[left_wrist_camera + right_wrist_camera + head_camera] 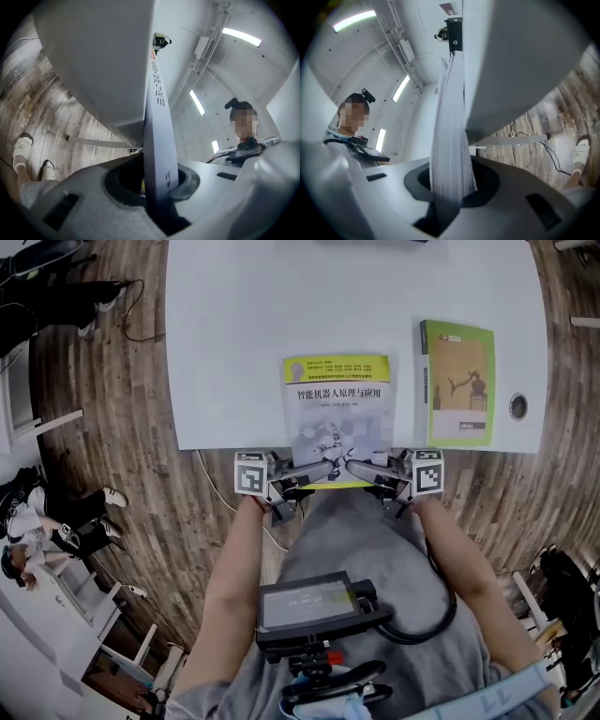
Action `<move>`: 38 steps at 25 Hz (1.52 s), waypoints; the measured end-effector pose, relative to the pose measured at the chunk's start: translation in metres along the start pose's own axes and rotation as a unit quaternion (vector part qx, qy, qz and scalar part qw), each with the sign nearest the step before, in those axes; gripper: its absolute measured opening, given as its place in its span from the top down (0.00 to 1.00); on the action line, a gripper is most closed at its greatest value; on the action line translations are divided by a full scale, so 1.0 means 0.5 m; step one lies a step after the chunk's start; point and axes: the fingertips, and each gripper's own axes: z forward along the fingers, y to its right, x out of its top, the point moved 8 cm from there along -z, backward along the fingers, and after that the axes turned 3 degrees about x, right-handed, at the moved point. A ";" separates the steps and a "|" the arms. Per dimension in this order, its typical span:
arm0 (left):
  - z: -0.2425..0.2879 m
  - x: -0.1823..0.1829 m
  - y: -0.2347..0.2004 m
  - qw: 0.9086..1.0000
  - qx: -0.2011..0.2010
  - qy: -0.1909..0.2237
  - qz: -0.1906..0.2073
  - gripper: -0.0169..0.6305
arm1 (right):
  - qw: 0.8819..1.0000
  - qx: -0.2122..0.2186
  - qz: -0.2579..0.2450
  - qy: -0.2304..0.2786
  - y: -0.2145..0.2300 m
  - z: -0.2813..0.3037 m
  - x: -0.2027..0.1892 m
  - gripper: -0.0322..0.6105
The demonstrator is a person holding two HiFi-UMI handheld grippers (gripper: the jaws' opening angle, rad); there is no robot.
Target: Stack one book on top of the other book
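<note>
Head view shows a white table (234,334) with two books on it. The yellow-and-white book (336,404) lies flat at the table's near edge, and its near end juts out past that edge. The left gripper (322,469) and the right gripper (362,468) meet at that near end, one at each corner, both pointing level toward the middle. The green book (457,382) lies flat to the right, apart from the first one and touched by neither gripper. Left gripper view has the spine of the yellow-and-white book (159,140) clamped upright between its jaws. Right gripper view has the book's page edges (450,140) pinched between its jaws, with the wooden floor (562,122) below the table.
</note>
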 end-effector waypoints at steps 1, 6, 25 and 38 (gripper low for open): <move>0.000 0.000 0.000 1.000 0.000 0.001 0.002 0.85 | 1.000 0.001 -0.001 0.000 0.000 0.000 0.000 0.82; 0.000 -0.005 0.003 1.000 0.002 0.001 0.013 0.85 | 1.000 -0.001 -0.009 -0.002 -0.007 -0.001 -0.001 0.82; 0.022 -0.082 0.085 0.999 -0.003 0.030 0.046 0.85 | 0.997 -0.003 -0.052 -0.050 -0.106 -0.034 -0.029 0.82; 0.061 -0.047 0.227 0.991 -0.009 0.029 0.133 0.84 | 0.990 0.027 -0.124 -0.056 -0.242 -0.040 0.027 0.82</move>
